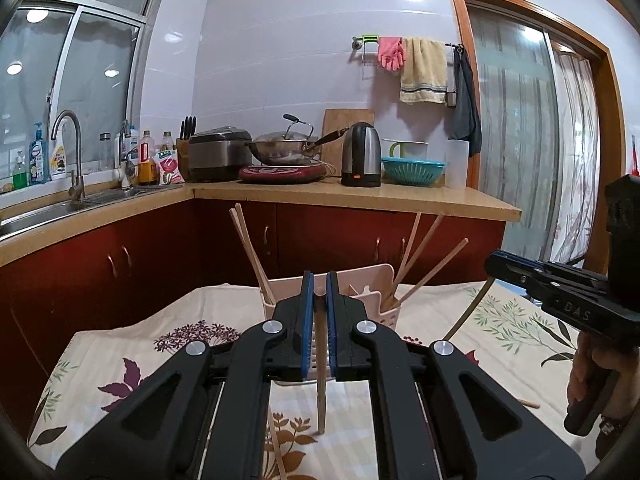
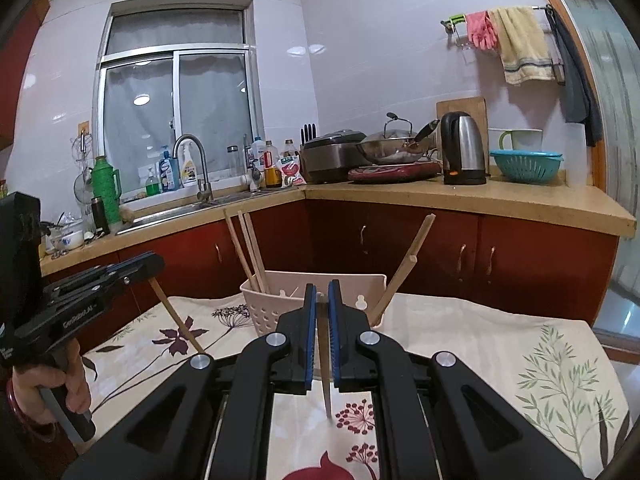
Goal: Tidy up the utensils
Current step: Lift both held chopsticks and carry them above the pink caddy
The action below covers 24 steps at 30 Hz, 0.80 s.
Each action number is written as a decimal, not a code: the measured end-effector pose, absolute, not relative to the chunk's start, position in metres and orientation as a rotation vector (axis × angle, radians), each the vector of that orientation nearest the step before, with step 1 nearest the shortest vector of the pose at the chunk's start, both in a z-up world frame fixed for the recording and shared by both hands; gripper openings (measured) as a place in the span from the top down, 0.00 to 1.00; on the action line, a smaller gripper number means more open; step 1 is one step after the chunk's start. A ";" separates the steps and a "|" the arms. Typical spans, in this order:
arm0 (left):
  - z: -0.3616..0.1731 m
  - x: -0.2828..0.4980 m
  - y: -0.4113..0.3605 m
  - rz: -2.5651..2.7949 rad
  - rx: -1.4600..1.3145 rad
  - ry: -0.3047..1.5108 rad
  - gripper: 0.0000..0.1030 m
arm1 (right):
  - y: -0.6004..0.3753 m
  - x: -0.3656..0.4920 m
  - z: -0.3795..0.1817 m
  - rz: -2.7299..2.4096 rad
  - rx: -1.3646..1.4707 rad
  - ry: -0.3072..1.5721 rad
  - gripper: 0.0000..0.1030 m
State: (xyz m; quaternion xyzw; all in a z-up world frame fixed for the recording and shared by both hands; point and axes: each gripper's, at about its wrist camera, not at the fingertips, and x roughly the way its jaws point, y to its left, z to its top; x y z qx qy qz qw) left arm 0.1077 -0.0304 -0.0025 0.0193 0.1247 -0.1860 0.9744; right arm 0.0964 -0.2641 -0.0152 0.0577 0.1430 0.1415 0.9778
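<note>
Left gripper [image 1: 317, 292] clamped on chopstick [image 1: 321, 384], hanging tip-down; right gripper [image 2: 322, 300] likewise holds chopstick [image 2: 326, 376]. Pink holder [image 2: 272, 312] just ahead on floral cloth [image 2: 500, 344] (several sticks already inside, leaning). Risk: dangling tips catch rim, tipping light holder.

holder [image 1: 372, 280] front behind jaws, bottle labels [image 1: 39, 156] unreadable

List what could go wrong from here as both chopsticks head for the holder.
1. Each hand-held gripper, left and right, pinches its chopstick near the top, so the hanging stick may swing or slip.
2. Chopsticks already lean across the pink holder and could block entry.
3. The holder looks light; a bump might tip it.
</note>
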 end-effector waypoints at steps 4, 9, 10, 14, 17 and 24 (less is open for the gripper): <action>-0.002 0.113 -0.031 -0.372 0.044 0.243 0.94 | -0.264 0.103 -0.015 0.281 0.121 0.288 0.93; 0.005 0.120 -0.028 -0.374 0.033 0.236 0.94 | -0.266 0.105 -0.009 0.288 0.133 0.276 0.94; 0.007 0.120 -0.026 -0.375 0.029 0.233 0.94 | -0.267 0.105 -0.007 0.287 0.133 0.271 0.94; 0.024 0.124 -0.021 -0.393 -0.001 0.209 0.94 | -0.273 0.104 0.009 0.298 0.146 0.244 0.94; 0.041 0.127 -0.020 -0.405 -0.013 0.179 0.94 | -0.277 0.104 0.022 0.300 0.145 0.212 0.94; 0.082 0.136 -0.024 -0.417 -0.011 0.094 0.94 | -0.285 0.110 0.058 0.309 0.141 0.130 0.94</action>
